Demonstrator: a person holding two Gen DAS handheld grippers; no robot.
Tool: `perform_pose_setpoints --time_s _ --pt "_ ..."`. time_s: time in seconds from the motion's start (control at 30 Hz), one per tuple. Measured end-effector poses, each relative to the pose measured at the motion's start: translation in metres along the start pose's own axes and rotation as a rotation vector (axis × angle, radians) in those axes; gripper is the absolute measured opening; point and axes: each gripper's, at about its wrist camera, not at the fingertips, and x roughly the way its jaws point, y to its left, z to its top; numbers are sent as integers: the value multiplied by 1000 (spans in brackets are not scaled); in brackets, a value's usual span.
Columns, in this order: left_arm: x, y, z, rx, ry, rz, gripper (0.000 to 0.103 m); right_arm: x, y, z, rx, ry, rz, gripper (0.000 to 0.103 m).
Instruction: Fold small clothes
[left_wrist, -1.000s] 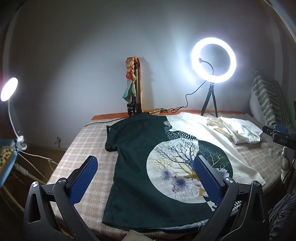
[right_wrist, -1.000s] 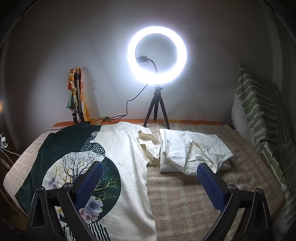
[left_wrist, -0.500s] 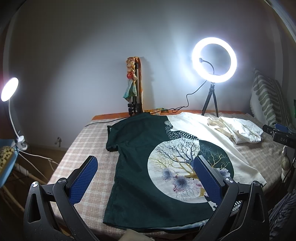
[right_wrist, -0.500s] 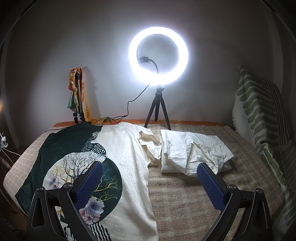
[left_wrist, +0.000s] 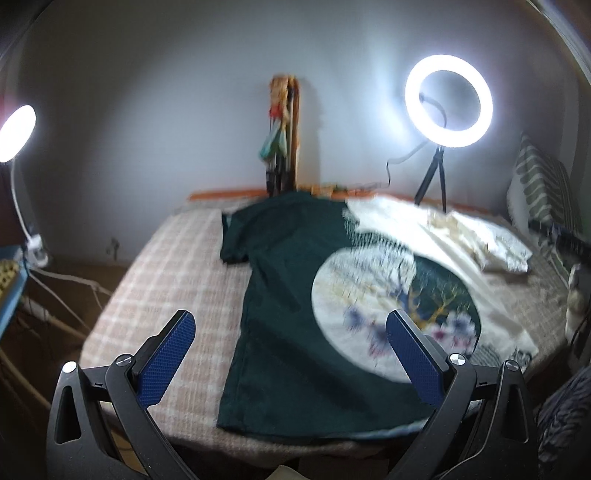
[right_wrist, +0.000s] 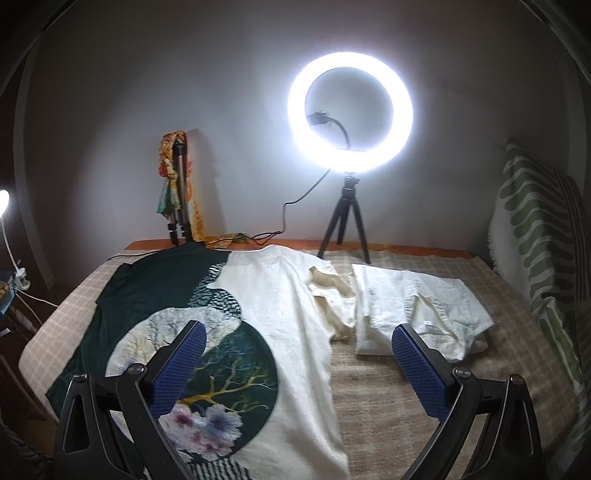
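Both the left gripper (left_wrist: 290, 345) and the right gripper (right_wrist: 295, 354) are held spread wide, nothing pinched. Ahead of and below them the T-shirt (right_wrist: 280, 306) is laid flat, unfolded. The approach is judged under way; its near hem must be reached and pinched.

Checked bed (right_wrist: 406, 413) under T-shirt (right_wrist: 280, 314), folded shirt (right_wrist: 417, 306).

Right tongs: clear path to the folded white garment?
Probably yes. Right tongs are open and empty; the folded white garment lies ahead on the bed, beside the T-shirt, nothing between.
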Motion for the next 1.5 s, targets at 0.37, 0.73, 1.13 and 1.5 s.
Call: perform_pose_setpoints --time_s 0.37,0.73,1.13,1.5 --pt "49 56 -37 -88 282 -79 57 56 89 64 -103 46 221 91" --pt "77 80 -53 -107 409 -91 41 171 248 105 -168 262 485 89" --pt "92 87 -61 -139 420 -148 33 290 367 99 -260 411 462 78" --pt "94 98 -64 -220 417 -245 11 369 421 78 -323 509 411 67"
